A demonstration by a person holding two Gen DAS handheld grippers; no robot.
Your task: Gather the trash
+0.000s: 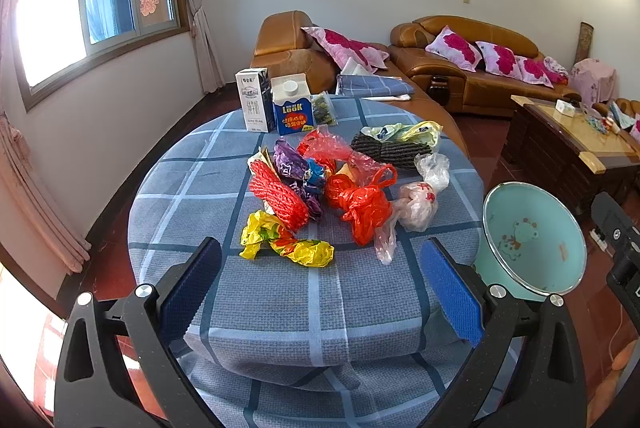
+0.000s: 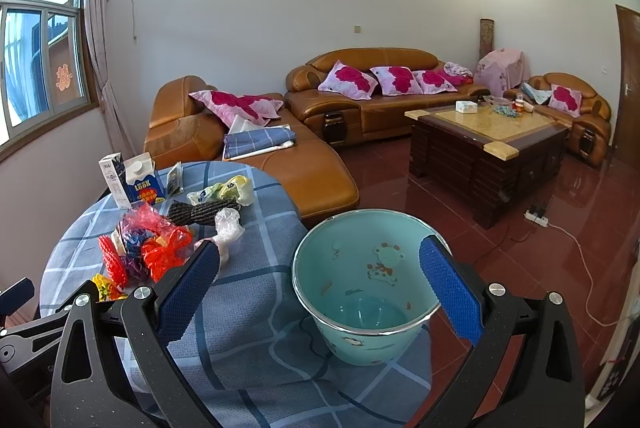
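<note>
**Trash heaped on the round table, bin beside it**

While the left gripper [image 1: 320, 284] hangs wide open and empty above the round table under its blue checked cloth [image 1: 280, 308], the left wrist view shows the trash in a loose heap mid-table: a crumpled yellow wrapper [image 1: 286, 242] nearest, a red mesh net [image 1: 278, 198], a knotted red plastic bag [image 1: 364, 206], a clear plastic bag [image 1: 420, 202] and a black woven bundle [image 1: 394, 148]. Two upright cartons [image 1: 276, 104] stand at the far edge.

In the right wrist view, the right gripper [image 2: 320, 282] is spread open, holding nothing, over the mint-green plastic bin [image 2: 360, 340], which stands just beside the table. Behind lie brown leather sofas [image 2: 376, 96], a dark wooden coffee table [image 2: 488, 144] and a glossy red floor [image 2: 568, 204].
</note>
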